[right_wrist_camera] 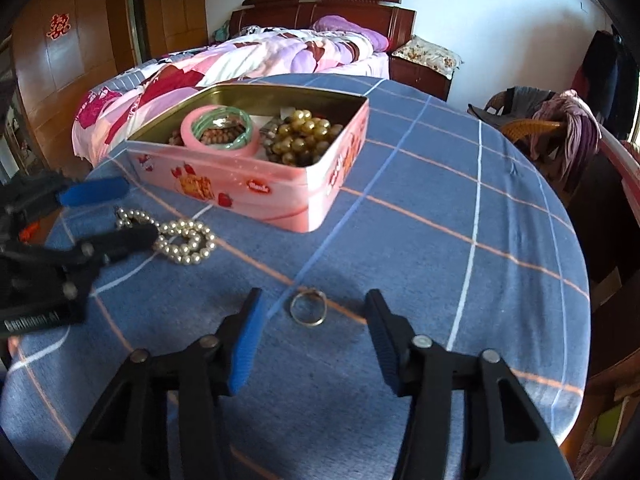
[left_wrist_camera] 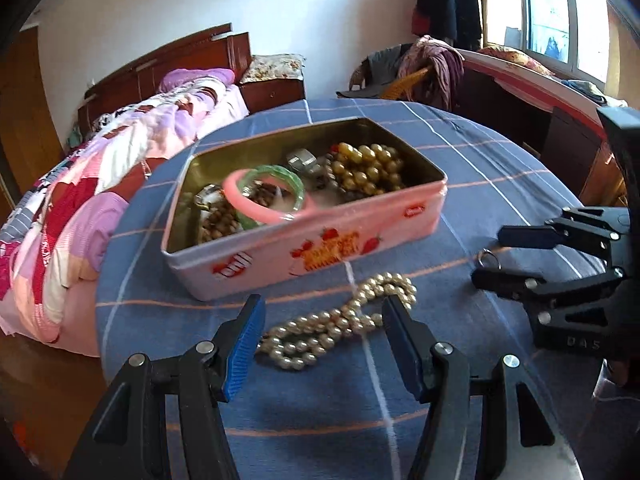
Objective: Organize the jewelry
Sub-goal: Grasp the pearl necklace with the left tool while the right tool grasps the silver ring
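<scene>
1. right gripper (left_wrist_camera: 486, 258): pale letters "das" on the black body at its near end, seen from the left wrist view.
2. left gripper (right_wrist_camera: 140, 212): white lettering on the black body at the near left, roughly "genrobot.ai", blurred.
3. tin (right_wrist_camera: 280, 196): small red oval logo with white script on the near side, too small to read; a like red-and-white mark at its left end is also illegible.
4. wardrobe (right_wrist_camera: 72, 60): red double-happiness sign on the far left door.
</scene>
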### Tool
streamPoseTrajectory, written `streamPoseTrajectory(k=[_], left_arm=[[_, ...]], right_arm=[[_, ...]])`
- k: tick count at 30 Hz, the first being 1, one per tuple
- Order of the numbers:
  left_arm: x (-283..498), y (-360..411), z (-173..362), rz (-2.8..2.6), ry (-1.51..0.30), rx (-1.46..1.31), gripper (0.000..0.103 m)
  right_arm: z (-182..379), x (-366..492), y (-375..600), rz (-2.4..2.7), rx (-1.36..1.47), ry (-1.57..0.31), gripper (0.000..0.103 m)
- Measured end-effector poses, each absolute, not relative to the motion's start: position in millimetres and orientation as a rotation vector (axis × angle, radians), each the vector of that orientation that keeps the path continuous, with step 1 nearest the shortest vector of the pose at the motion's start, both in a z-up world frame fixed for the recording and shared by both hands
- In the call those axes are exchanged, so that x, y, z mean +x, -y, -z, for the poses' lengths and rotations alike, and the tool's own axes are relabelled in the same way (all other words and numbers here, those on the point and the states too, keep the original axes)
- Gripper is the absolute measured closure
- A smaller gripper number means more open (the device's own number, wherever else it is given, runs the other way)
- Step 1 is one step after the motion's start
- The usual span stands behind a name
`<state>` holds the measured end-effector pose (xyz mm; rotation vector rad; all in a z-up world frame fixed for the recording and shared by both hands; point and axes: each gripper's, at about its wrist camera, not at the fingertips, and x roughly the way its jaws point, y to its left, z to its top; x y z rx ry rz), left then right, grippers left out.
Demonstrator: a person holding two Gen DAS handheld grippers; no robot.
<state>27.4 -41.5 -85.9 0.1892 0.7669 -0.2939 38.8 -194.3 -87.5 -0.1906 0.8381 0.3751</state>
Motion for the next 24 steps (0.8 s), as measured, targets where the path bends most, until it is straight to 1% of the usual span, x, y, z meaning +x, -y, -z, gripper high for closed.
streamPoseTrajectory(k=[6,9,10,11,12,13,14,19,24], left_arm=[[29,46,95,0.303,-0.791,0.202,0.042],[30,47,98,0.305,-0.791,0.210,0.042],[30,47,99,0.310,-0.793,0.211,0.045],[29,47,98,0.322,-0.795,0.209,0.054],[29,47,98,0.341,-0.798,0.201,0.061],[28,48,98,0.355,-0.802,0.199,0.075],[26,50,97,0.361,-0.804,0.211,0.084],[25,51,95,0.368,-0.806,0.217,0.089],[24,48,91,0.375,-0.807,0.195,0.091]], right_arm=[[88,35,193,-0.376,-0.190,-0.825,0.065],[88,33,192,-0.382,-0.190,-0.820,0.074],[88,32,191,-0.385,-0.190,-0.819,0.078],[88,32,191,-0.387,-0.192,-0.817,0.081],[88,32,190,-0.387,-0.194,-0.816,0.081],[88,31,190,-0.385,-0.197,-0.814,0.081],[88,31,189,-0.385,-0.197,-0.814,0.081],[87,30,188,-0.389,-0.192,-0.814,0.081],[86,29,189,-0.400,-0.178,-0.811,0.082]])
